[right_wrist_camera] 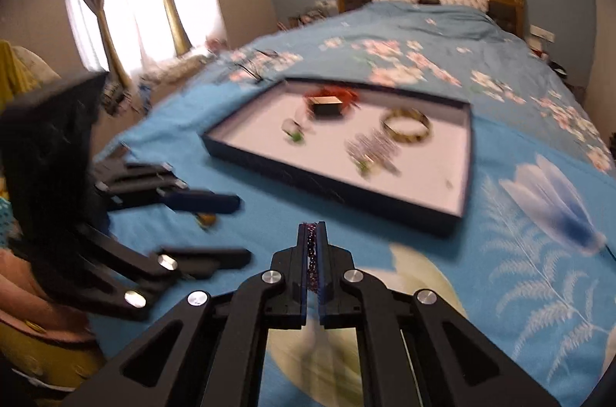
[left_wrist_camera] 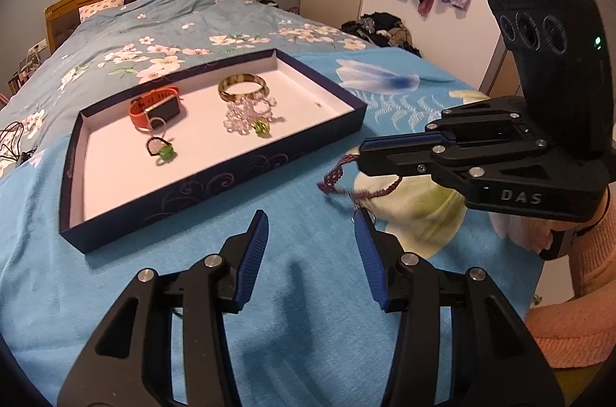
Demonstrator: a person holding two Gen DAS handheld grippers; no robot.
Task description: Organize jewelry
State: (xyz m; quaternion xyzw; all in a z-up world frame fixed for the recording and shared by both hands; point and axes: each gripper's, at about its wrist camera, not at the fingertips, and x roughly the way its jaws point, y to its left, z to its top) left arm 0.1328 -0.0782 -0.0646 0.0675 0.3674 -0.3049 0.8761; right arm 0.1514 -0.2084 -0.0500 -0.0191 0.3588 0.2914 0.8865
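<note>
Blue flowered bedspread (left_wrist_camera: pixel 269 214) fills both views; navy tray (left_wrist_camera: pixel 215 172) sits centre-left in the left wrist view, holding an orange watch (left_wrist_camera: pixel 154 106), bangle (left_wrist_camera: pixel 242 85), clear bead bracelet (left_wrist_camera: pixel 248 116) and green-stone ring (left_wrist_camera: pixel 163 151). Right gripper (right_wrist_camera: pixel 312 245) has its jaws clamped tight on a dark red braided bracelet (left_wrist_camera: pixel 338 176), which dangles right of the tray, outside it. Left gripper (left_wrist_camera: pixel 312 249), lower centre, stands about half open, empty. Risks: thin cord may slip from the pads; the loose loop may snag the tray's near wall or drop on soft, uneven bedding; the right wrist view is blurred. Writing: "DAS" on the right gripper body, nothing else legible.
</note>
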